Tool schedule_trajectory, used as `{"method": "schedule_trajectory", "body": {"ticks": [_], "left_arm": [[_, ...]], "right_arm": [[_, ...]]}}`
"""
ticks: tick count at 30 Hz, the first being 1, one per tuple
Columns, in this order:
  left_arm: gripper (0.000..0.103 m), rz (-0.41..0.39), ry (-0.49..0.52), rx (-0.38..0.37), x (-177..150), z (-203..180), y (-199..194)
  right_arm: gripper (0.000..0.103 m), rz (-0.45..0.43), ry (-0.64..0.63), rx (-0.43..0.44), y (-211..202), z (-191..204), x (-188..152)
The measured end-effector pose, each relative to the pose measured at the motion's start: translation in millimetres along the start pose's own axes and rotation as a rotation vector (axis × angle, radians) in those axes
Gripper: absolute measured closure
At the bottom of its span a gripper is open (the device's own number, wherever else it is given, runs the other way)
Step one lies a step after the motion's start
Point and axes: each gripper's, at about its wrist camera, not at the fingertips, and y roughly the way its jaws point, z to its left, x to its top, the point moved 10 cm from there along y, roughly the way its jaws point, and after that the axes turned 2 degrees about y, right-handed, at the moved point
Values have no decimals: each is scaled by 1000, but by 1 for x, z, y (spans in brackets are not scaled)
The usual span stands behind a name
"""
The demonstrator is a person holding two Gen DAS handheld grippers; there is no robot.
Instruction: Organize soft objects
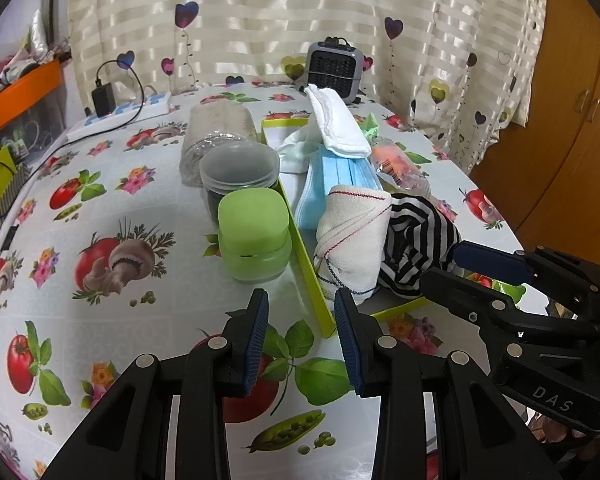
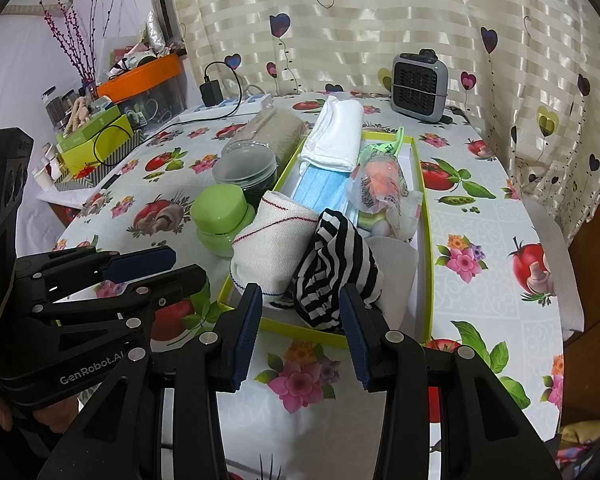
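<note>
Right wrist view: a long lime-green box [image 2: 427, 240] lies on the tabletop [image 2: 500, 216] with its long axis running from the near edge toward the curtain [image 2: 380, 20] at the far edge. Inside it, at the near end, a rolled white cloth with red and blue stitching [image 2: 272, 248] lies beside a crumpled black-and-white striped cloth [image 2: 332, 268]; further along lie blue face masks [image 2: 320, 188], lengthwise, and a folded white towel [image 2: 336, 136] overhanging the far end. A clear packet with orange contents [image 2: 380, 184] lies along the right wall. The right gripper [image 2: 300, 332] hovers at the box's near end, jaws released, nothing between them. The left gripper [image 1: 300, 336] hangs over the box's near left corner, jaws apart and empty. Just left of the box stand a green jar [image 1: 256, 236] and a clear tub [image 1: 240, 172].
</note>
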Motion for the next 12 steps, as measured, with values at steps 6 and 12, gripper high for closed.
{"method": "schedule_trajectory", "body": {"ticks": [6, 12], "left_arm": [[70, -2, 3, 1, 0, 1, 0], [70, -4, 5, -2, 0, 3, 1]], "right_arm": [[62, 0, 0, 1, 0, 0, 0], [62, 0, 0, 0, -1, 0, 1]]}}
